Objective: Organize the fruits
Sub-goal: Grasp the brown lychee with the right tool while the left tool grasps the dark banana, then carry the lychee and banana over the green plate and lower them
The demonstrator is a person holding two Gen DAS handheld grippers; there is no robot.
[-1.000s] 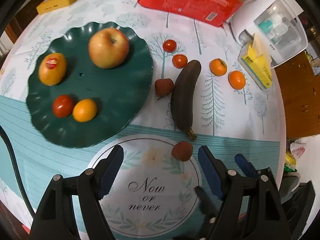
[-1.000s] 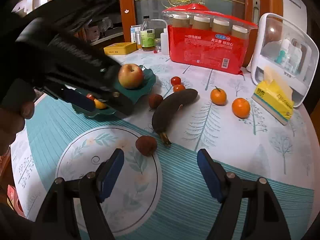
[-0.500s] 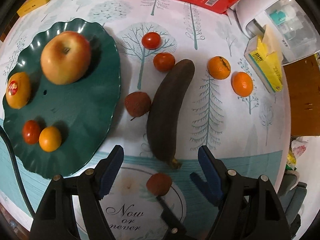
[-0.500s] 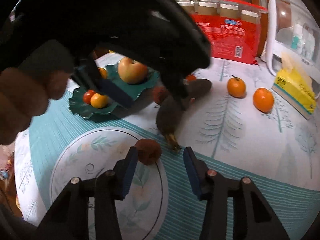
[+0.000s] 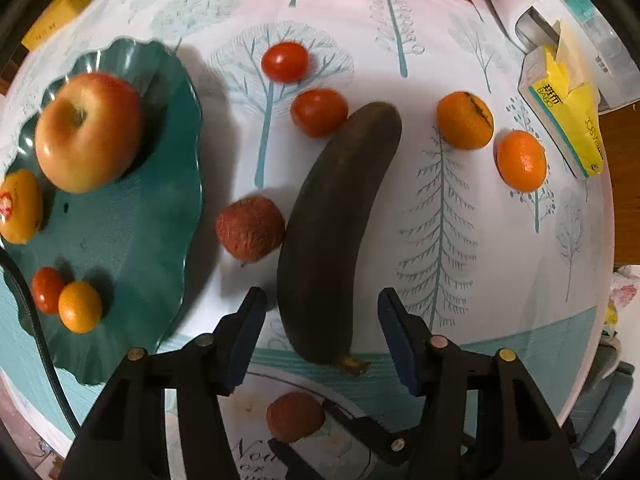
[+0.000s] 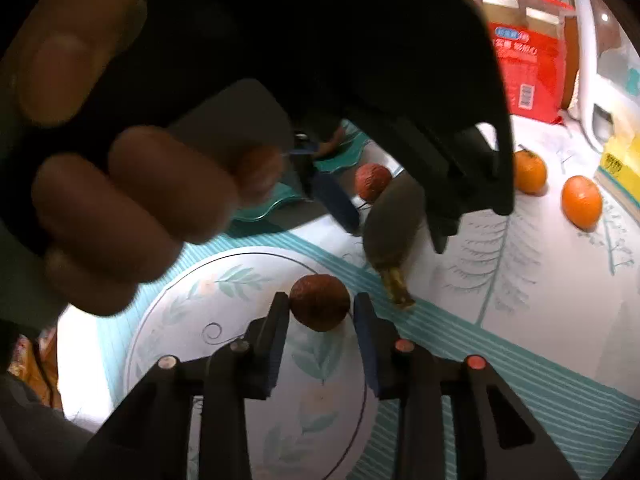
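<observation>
Fruits are lying scattered across the tablecloth (image 5: 500, 280) around your two grippers. Your left gripper (image 5: 322, 312) is pointing straight down, and its jaws have just been closing; they are straddling the stem end of the blackened banana (image 5: 336, 240), with a gap showing on both sides, so the pads are not pressing on it. Just beyond your left finger a brown lychee (image 5: 250, 227) is touching the banana's side, and further out on that side the green plate (image 5: 152, 240) is carrying an apple (image 5: 86, 132), a stickered orange fruit (image 5: 18, 206), a small tomato (image 5: 46, 290) and a small orange (image 5: 80, 306). Ahead of the fingertips two tomatoes (image 5: 285, 61) are lying near the banana's far end, and beyond your right finger two tangerines (image 5: 464, 121) are sitting beside a yellow tissue pack (image 5: 568, 120). Your right gripper (image 6: 320, 308) is angling down, and its jaws have just been closing too; they are standing narrow around a second lychee (image 6: 319, 302), the pads at both its sides, though you cannot quite tell whether they are squeezing it. Your hand (image 6: 120, 184) on the left gripper is filling the upper left of the right wrist view.
</observation>
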